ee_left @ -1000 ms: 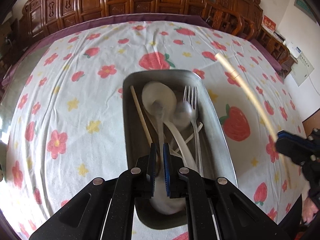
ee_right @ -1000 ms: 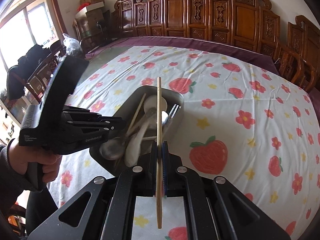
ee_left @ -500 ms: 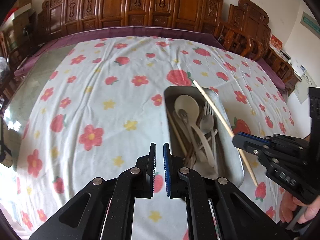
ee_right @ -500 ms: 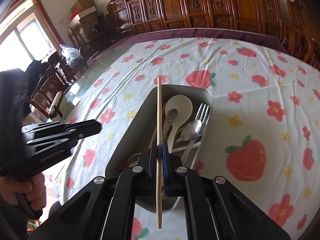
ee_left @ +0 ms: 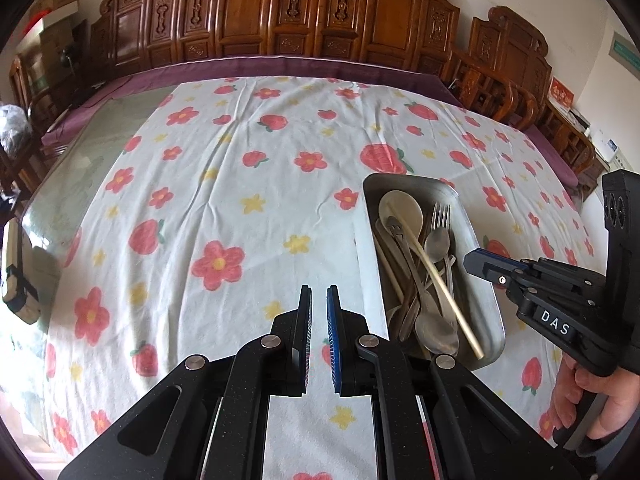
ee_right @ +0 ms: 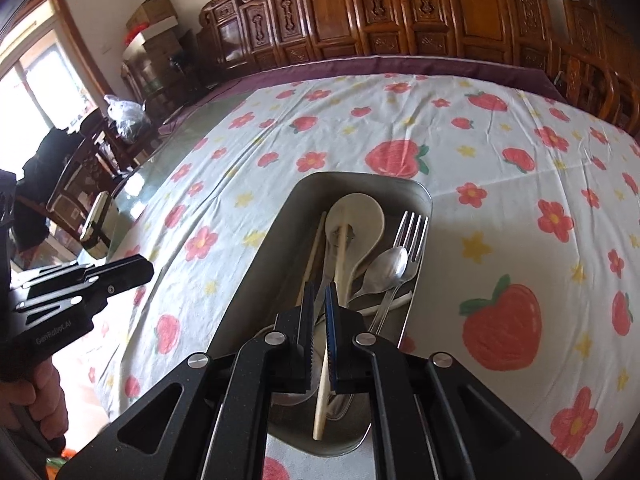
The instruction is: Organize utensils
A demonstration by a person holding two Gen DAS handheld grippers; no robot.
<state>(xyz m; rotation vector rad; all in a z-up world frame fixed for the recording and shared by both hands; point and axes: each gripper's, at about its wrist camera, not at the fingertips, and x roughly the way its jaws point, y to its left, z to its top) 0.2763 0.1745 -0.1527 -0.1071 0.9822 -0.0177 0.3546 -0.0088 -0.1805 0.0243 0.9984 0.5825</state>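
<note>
A metal tray on the flowered cloth holds a white ladle, a fork, metal spoons and two wooden chopsticks. One chopstick lies across the pile, free of the fingers. My right gripper hovers over the tray's near end, its jaws slightly parted and empty. My left gripper hangs over bare cloth left of the tray, its jaws a narrow gap apart and empty.
The table is wide, with a purple border at the far edge. Carved wooden chairs line the far and right sides. A phone-like object lies at the table's left edge.
My right gripper has let go of the chopstick, which now lies in the tray across the other utensils. My left gripper has drawn further left and back from the tray.
</note>
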